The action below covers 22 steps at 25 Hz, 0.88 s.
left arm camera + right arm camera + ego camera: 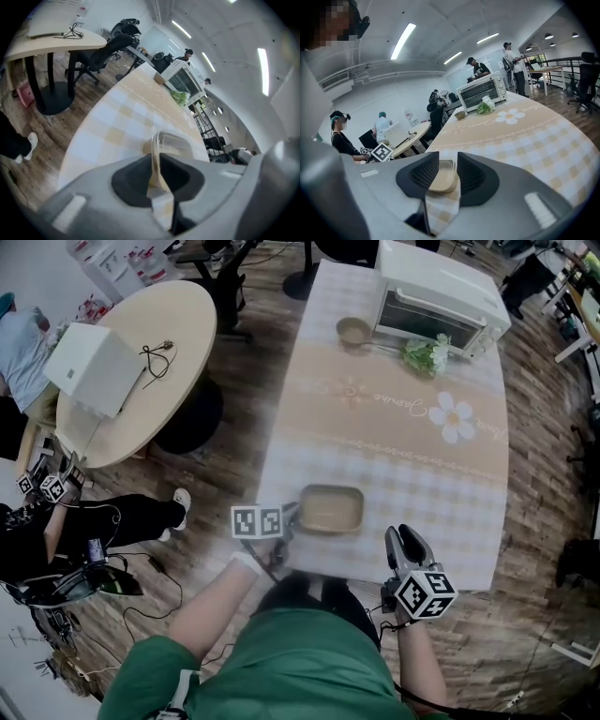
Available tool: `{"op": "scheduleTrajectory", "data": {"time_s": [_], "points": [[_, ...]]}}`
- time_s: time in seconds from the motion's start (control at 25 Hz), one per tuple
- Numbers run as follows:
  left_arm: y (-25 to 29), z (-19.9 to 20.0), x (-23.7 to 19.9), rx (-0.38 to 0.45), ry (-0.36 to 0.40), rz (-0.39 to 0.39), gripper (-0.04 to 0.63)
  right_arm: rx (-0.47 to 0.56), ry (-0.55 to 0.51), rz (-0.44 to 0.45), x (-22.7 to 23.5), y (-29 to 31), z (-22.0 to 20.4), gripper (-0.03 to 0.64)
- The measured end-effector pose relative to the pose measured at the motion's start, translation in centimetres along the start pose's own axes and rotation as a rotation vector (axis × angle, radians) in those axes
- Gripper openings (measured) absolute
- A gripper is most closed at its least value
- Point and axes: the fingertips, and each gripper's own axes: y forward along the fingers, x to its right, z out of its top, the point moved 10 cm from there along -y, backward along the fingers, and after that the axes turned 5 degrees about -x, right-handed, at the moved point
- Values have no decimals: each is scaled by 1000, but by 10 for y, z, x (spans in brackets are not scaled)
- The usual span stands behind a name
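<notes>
A shallow tan rectangular tray [331,509] lies near the front edge of the checked tablecloth [403,446]. My left gripper [286,523] sits at the tray's left end. In the left gripper view the jaws [155,159] are shut on the tray's rim [171,140], which stands thin and upright between the dark pads. My right gripper [405,540] hovers at the table's front edge, to the right of the tray and apart from it. Its jaws [448,174] stand slightly open with nothing between them, and the tray [443,177] shows beyond the gap.
A white toaster oven [436,296] stands at the far end, with a small bowl [353,331] and a leafy bunch [427,354] before it. A round wooden table [141,362] carrying a white box [94,367] is left. People stand and sit around.
</notes>
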Motion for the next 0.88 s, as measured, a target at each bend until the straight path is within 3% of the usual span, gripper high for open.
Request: {"op": "scheduleTrajectory", "data": {"time_s": [0.36,0.88], "points": [[-10,0,4,30,-1,-10,43,15,-3,-5,0,-11,0,120],[-40,-1,26,154,18,-134,41,40,-34,18,-13,-28,7,120]]}}
